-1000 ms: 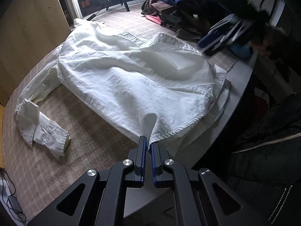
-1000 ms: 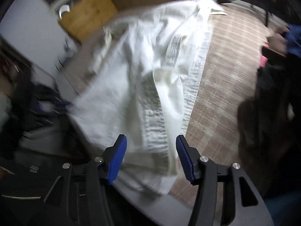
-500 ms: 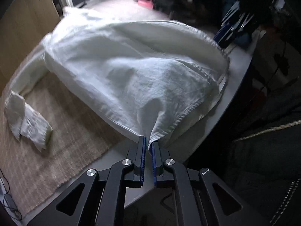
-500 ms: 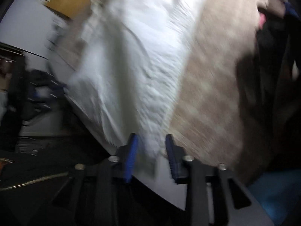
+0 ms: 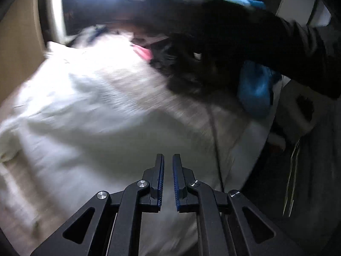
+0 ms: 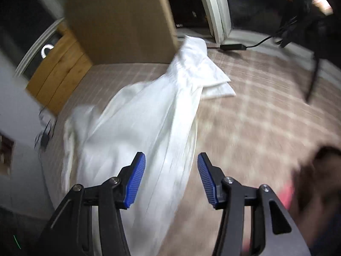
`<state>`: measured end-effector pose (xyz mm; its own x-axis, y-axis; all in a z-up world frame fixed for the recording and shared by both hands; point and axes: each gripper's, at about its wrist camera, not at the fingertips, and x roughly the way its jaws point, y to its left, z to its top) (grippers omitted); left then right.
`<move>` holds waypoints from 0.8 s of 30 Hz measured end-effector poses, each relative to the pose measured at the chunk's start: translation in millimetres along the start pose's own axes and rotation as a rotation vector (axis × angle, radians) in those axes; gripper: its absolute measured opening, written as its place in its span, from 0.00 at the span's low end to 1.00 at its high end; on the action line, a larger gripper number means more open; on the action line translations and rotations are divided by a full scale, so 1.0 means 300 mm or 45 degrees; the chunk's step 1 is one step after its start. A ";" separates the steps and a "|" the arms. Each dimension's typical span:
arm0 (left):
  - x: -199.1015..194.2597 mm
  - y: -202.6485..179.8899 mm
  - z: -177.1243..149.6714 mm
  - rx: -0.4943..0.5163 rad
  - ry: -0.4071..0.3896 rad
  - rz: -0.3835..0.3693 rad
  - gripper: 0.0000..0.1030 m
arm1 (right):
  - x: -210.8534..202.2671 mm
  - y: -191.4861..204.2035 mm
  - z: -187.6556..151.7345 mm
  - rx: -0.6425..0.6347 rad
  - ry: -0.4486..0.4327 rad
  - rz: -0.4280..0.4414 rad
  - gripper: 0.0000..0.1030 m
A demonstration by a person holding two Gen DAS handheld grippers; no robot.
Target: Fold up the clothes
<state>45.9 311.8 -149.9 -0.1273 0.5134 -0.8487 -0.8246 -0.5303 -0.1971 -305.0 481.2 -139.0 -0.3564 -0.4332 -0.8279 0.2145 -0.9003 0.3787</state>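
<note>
The left gripper (image 5: 168,163) has its jaws slightly parted with nothing between them, and it hangs over the white shirt (image 5: 102,115). The right gripper (image 6: 171,166) is spread wide, also empty, above the same shirt (image 6: 149,123). The shirt lies in a long bunched strip on a checked beige tablecloth (image 6: 255,111). A pile of dark clothes (image 5: 204,49) lies beyond it, with something blue (image 5: 255,85) beside. A big cardboard box (image 6: 119,19) stands at the far edge, next to a wooden panel (image 6: 57,72). Behind them is a dark window (image 6: 189,2) with a white frame.
</note>
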 end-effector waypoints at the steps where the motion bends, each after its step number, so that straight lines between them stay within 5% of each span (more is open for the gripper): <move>1: 0.050 -0.007 0.019 -0.010 0.023 -0.021 0.08 | 0.063 -0.022 0.048 0.017 0.031 0.015 0.49; 5: 0.188 -0.007 0.010 -0.052 0.132 -0.062 0.07 | 0.188 -0.040 0.086 0.030 0.110 0.083 0.49; 7: 0.198 0.009 -0.003 -0.102 0.125 -0.102 0.08 | 0.188 -0.027 0.082 -0.011 0.122 0.104 0.33; 8: 0.202 0.016 -0.009 -0.124 0.122 -0.121 0.09 | 0.182 -0.017 0.076 -0.040 0.127 0.101 0.13; 11: 0.201 0.025 -0.009 -0.134 0.121 -0.156 0.15 | 0.153 0.007 0.075 -0.133 0.086 0.008 0.06; 15: 0.200 0.036 -0.006 -0.144 0.126 -0.194 0.15 | 0.114 0.023 0.102 -0.248 -0.025 -0.231 0.07; 18: 0.197 0.028 0.001 -0.123 0.151 -0.192 0.15 | 0.160 0.025 0.103 -0.200 0.093 -0.213 0.10; 21: 0.192 0.013 0.007 -0.114 0.180 -0.189 0.15 | 0.099 0.079 0.077 -0.242 0.005 -0.213 0.21; 24: 0.101 0.014 0.000 -0.173 0.114 -0.190 0.15 | 0.134 0.172 -0.017 -0.332 0.078 -0.146 0.21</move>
<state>38.6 325.0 -176.4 0.0451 0.5341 -0.8442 -0.7481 -0.5420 -0.3828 -303.7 417.4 -154.9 -0.3381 -0.3183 -0.8856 0.4051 -0.8987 0.1684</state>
